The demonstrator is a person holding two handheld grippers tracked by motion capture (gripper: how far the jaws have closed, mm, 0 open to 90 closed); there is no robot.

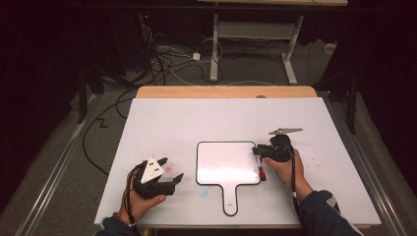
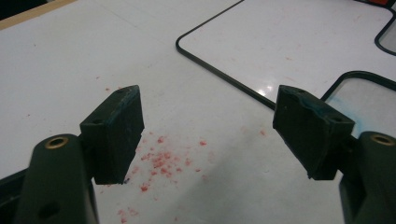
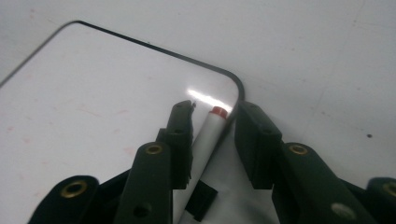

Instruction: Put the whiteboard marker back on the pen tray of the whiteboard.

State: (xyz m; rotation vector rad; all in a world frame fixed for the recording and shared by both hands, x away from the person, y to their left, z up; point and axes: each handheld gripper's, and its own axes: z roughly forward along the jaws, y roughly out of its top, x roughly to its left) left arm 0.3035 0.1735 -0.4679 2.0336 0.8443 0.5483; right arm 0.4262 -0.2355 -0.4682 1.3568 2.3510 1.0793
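The white marker with red end lies on the black-rimmed white paddle board, at its right edge. Right claw straddles it, jaws parted, apparently releasing. Left claw is spread empty over the white worktop.

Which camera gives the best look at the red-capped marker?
The right gripper view: the marker lies close up between the right hand-held gripper and its parted jaws, red end visible. The high view shows it small at the whiteboard's right edge.
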